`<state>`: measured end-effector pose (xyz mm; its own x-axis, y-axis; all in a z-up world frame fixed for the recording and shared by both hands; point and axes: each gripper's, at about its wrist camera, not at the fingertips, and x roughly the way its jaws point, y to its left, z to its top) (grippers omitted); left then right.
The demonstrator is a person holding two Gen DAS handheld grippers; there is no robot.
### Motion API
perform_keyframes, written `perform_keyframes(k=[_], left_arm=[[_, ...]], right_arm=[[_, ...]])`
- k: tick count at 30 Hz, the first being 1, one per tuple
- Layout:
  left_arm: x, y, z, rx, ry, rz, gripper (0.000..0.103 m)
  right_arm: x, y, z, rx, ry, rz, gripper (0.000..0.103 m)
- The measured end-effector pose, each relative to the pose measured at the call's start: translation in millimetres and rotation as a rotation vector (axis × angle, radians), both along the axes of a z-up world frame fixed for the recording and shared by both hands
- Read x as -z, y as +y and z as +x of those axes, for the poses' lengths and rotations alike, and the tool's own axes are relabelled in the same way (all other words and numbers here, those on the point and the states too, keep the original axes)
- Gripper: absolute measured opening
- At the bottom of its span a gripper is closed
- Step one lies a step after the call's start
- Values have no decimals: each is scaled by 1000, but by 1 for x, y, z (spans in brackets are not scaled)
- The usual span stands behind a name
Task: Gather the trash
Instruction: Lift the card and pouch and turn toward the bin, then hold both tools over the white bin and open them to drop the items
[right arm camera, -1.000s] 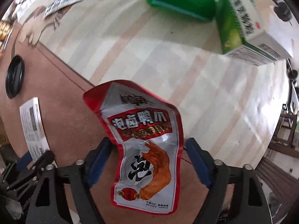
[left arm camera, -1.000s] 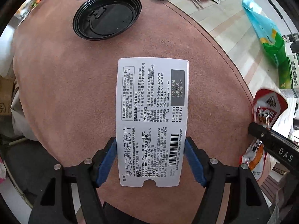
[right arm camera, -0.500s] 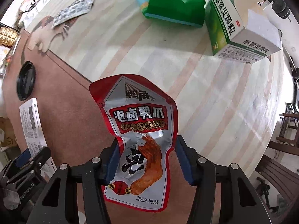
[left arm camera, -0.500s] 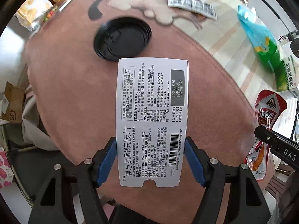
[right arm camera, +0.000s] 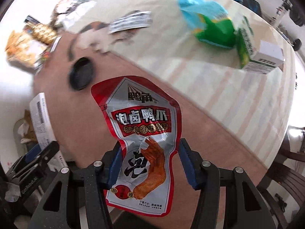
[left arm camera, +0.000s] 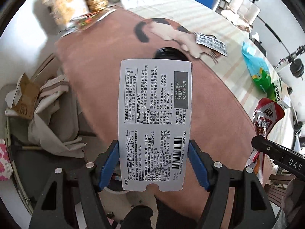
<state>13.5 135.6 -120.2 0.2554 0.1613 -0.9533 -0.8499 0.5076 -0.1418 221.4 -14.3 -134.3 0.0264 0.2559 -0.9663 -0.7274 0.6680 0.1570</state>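
My left gripper (left arm camera: 153,162) is shut on a flat white medicine box (left arm camera: 154,114) printed with black text, held above the table's near edge. My right gripper (right arm camera: 147,162) is shut on a red and silver snack pouch (right arm camera: 141,133) with a duck-foot picture, also lifted off the table. The pouch (left arm camera: 266,114) and the right gripper show at the right of the left wrist view. The white box (right arm camera: 41,120) shows at the left of the right wrist view.
A black cup lid (right arm camera: 81,73) lies on the brown mat (left arm camera: 95,72). A blister pack (left arm camera: 211,43), a blue-green bag (right arm camera: 211,24) and a green and white carton (right arm camera: 255,55) lie farther back. A bin with paper and cardboard (left arm camera: 28,103) stands left of the table.
Both grippers have risen and pulled back from the table with their items. The right gripper has closed tighter on the pouch. The black lid now looks farther away.
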Motion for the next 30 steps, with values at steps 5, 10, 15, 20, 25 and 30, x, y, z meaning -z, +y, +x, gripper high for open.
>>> perform_keyframes(k=[5, 10, 15, 20, 25, 30], left_arm=[[5, -4, -75, -78, -48, -40, 69], [37, -14, -161, -165, -83, -126, 69], [116, -15, -230, -255, -128, -322, 69], [223, -13, -270, -329, -120, -476, 69], [331, -13, -297, -419, -140, -594, 70], [407, -12, -316, -453, -116, -593, 99]], right_arm=[[5, 10, -80, -81, 36, 32, 58], [34, 16, -164, -152, 78, 10, 58], [110, 22, -234, -203, 118, -64, 58], [209, 25, -270, -228, 157, -160, 58], [320, 27, -279, -235, 198, -226, 58], [426, 41, -283, -251, 269, -225, 63]])
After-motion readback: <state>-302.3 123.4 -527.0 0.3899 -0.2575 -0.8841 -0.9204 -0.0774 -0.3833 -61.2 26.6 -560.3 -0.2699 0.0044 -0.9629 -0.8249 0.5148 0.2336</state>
